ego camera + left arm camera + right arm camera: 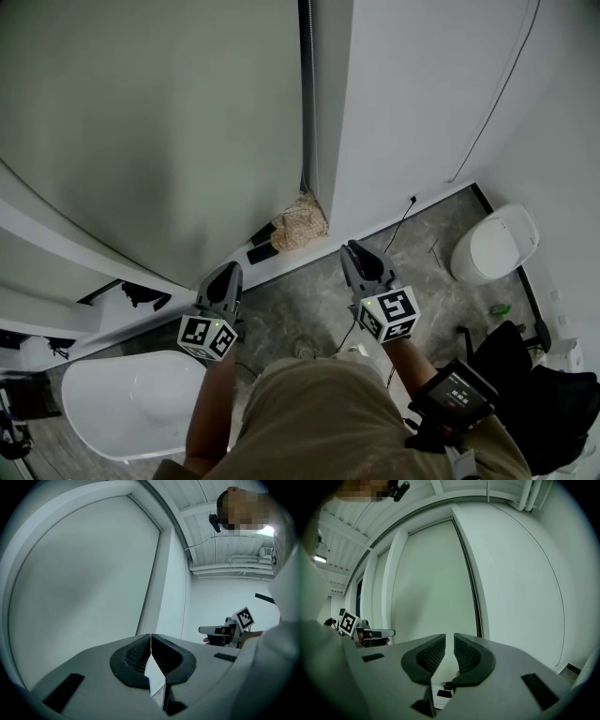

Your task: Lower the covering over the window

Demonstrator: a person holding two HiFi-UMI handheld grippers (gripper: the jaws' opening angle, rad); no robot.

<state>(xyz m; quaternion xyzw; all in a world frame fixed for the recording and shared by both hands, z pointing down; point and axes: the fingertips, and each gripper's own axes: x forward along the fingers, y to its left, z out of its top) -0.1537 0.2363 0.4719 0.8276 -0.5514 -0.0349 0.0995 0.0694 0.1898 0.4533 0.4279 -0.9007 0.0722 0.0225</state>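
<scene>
The pale grey-green fabric roller blind (159, 122) fills the upper left of the head view and looks fully down, so lowering seems finished. What remains is probably only to draw back. The left gripper (229, 270) is closed and empty. The right gripper (354, 248) is slightly parted and empty. The white rounded tub (122, 403) at lower left shows nothing inside.

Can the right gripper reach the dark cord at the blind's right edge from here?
Probably yes. The right gripper points at the blind close beside the cord. Its jaws are slightly apart and empty, and nothing stands between it and the cord.
</scene>
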